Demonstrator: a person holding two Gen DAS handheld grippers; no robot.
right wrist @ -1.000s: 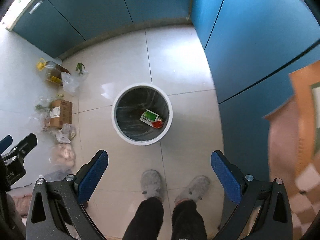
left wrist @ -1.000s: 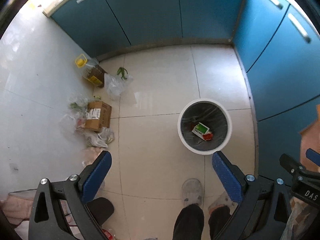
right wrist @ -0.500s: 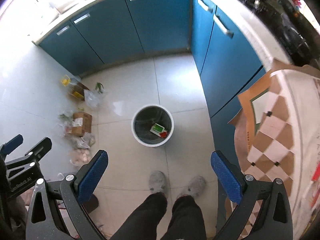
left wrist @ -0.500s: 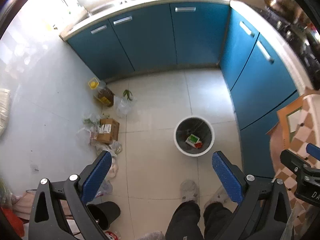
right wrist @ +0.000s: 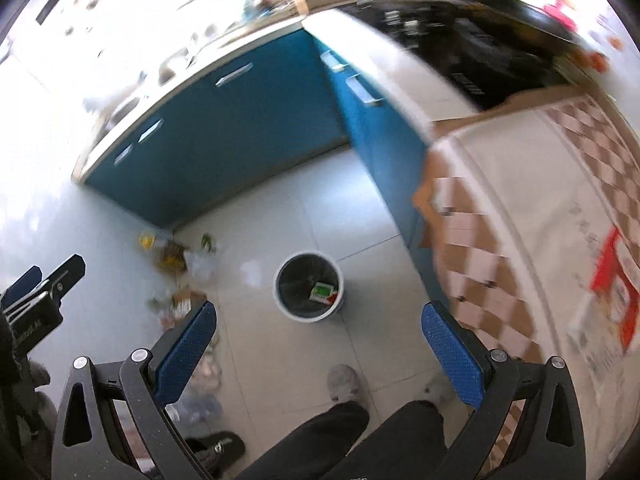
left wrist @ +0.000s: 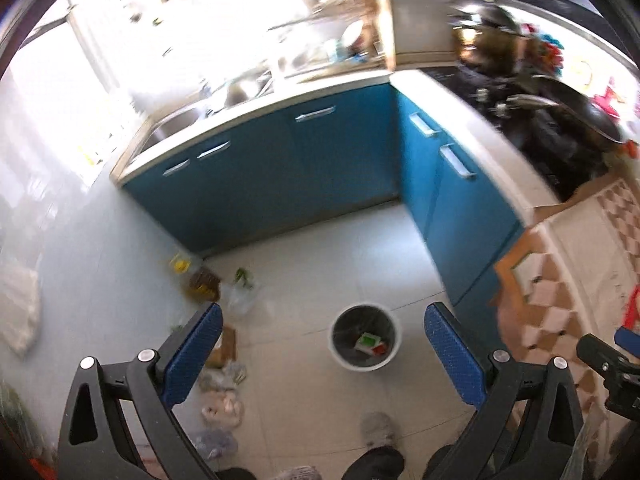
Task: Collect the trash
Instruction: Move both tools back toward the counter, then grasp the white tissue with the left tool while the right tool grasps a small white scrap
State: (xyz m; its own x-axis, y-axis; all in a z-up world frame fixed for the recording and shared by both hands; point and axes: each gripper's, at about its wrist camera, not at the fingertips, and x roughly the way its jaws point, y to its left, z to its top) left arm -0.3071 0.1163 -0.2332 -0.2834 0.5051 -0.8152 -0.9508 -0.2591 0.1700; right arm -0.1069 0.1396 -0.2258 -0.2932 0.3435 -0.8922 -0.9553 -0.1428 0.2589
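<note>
Left wrist view: left gripper (left wrist: 320,344) spread, empty; right gripper (right wrist: 318,334) likewise, above the bin (right wrist: 309,287)

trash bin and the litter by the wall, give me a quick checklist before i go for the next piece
1. Left tool free to grab: ok, open and holding nothing.
2. Right tool free to grab: ok, open and holding nothing.
3. Trash bin ready: ok, upright on the floor with a green and white carton inside and room left.
4. Litter left to collect: not ok, a cardboard box, plastic bags and a yellow-capped bottle lie along the wall.
5. Tools near the litter: not ok, both are held high above the floor.
6. Floor between feet and bin free of obstacles: ok.
</note>
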